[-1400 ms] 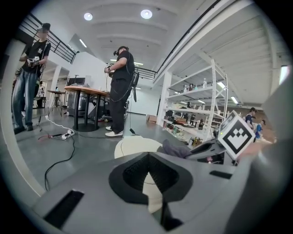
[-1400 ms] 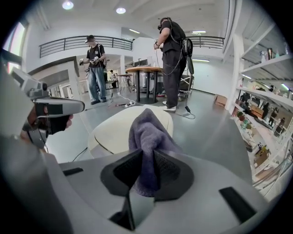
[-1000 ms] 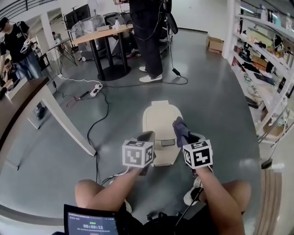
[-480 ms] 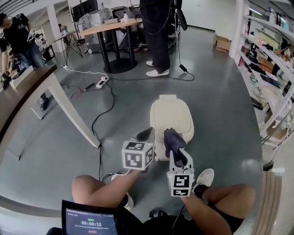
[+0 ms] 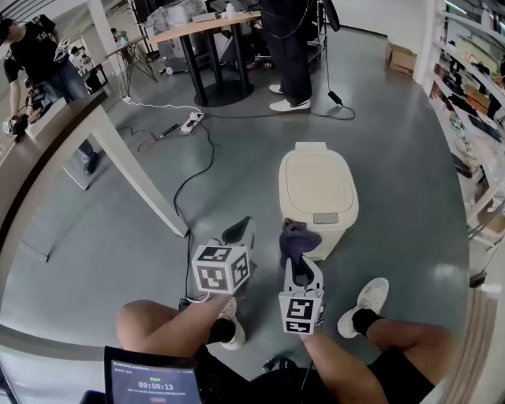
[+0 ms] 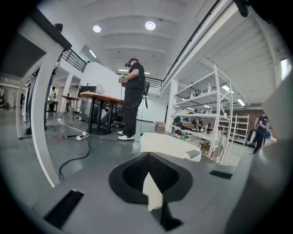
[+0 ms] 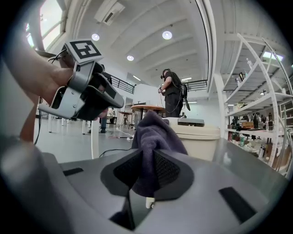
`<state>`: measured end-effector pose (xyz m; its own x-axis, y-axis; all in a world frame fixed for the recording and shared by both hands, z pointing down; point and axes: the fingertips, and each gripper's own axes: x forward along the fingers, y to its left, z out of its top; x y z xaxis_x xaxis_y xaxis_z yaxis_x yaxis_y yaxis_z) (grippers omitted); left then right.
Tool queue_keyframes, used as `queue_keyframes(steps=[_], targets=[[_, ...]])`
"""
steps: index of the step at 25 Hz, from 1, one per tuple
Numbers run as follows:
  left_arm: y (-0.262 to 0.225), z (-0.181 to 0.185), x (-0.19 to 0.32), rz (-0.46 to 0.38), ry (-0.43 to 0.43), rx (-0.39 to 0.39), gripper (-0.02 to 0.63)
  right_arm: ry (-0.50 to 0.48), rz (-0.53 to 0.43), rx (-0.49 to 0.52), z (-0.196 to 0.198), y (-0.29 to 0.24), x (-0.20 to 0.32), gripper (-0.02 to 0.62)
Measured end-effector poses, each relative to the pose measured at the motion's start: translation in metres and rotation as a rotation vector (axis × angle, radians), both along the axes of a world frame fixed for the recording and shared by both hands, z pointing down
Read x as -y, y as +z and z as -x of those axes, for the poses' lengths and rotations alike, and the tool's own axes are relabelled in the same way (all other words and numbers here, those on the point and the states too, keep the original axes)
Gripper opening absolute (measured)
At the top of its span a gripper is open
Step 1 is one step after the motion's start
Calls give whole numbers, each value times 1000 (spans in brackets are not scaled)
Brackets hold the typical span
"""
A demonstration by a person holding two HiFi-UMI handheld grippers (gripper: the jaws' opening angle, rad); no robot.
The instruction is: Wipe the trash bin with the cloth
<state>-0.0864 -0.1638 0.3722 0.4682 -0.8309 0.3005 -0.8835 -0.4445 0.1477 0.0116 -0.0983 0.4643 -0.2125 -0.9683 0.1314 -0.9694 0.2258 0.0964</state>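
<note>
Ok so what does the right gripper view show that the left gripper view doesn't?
Only the right gripper view: the purple cloth pinched in the right gripper, and the left gripper with its marker cube at upper left.
Only the left gripper view: the left gripper's own fingers, together with nothing held, and the standing person's white shoes.
Both: the cream trash bin with its lid down, that person in black by the round table, and white shelving on the right.

Polished grey floor (image 5: 118, 237); white shelving (image 5: 465, 79) along the right; wooden table (image 5: 207, 21) on black legs; recessed ceiling lights (image 6: 150, 25).
</note>
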Motion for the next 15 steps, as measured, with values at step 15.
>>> queue_keyframes(steps=[15], targets=[[25, -17, -24, 4, 63, 80, 0, 112, 4, 45, -27, 4, 5, 69]])
